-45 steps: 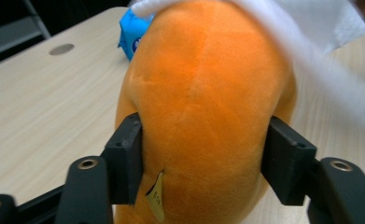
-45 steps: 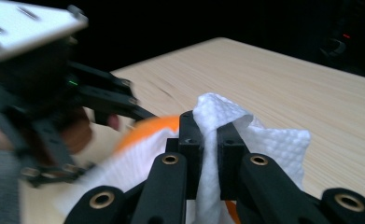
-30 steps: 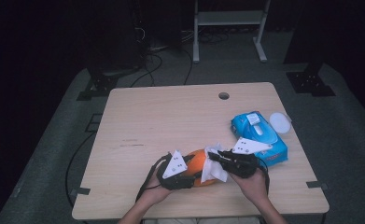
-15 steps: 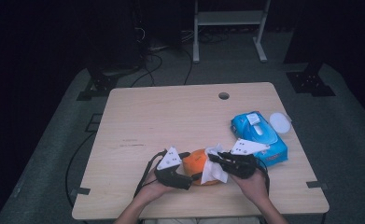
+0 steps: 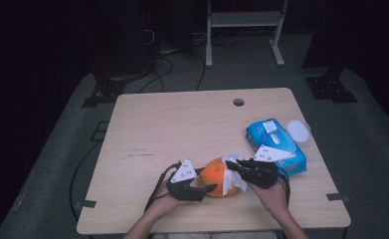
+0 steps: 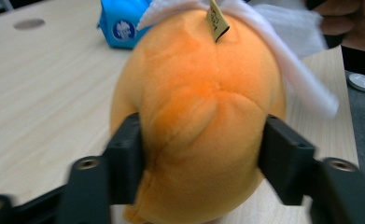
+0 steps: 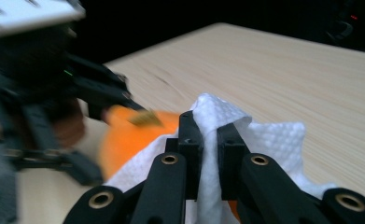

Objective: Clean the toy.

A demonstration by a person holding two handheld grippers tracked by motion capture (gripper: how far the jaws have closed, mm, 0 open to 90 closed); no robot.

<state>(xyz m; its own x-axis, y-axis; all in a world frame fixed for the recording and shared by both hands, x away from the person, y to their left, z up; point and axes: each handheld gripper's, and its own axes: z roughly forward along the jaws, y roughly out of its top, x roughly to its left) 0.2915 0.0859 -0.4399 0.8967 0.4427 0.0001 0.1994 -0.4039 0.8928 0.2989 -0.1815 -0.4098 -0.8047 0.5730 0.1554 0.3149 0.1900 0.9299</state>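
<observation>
1. Two grippers are meeting over one orange plush toy (image 5: 215,177) at the near edge of the bench (image 5: 182,129).
2. The left gripper (image 5: 208,189) is clasping the toy, its jaws pressing into the plush on both sides in the left gripper view; they have just been closing on it.
3. The right gripper (image 5: 232,166) is pinching a white tissue (image 7: 208,140) tight between its jaws, and the tissue is draping over the top of the toy.
4. Just beyond the right gripper, a blue tissue pack (image 5: 274,139) is lying on the bench.
5. Farther off, a small white lid (image 5: 298,130) is sitting beside the pack, near the bench's right edge.
</observation>
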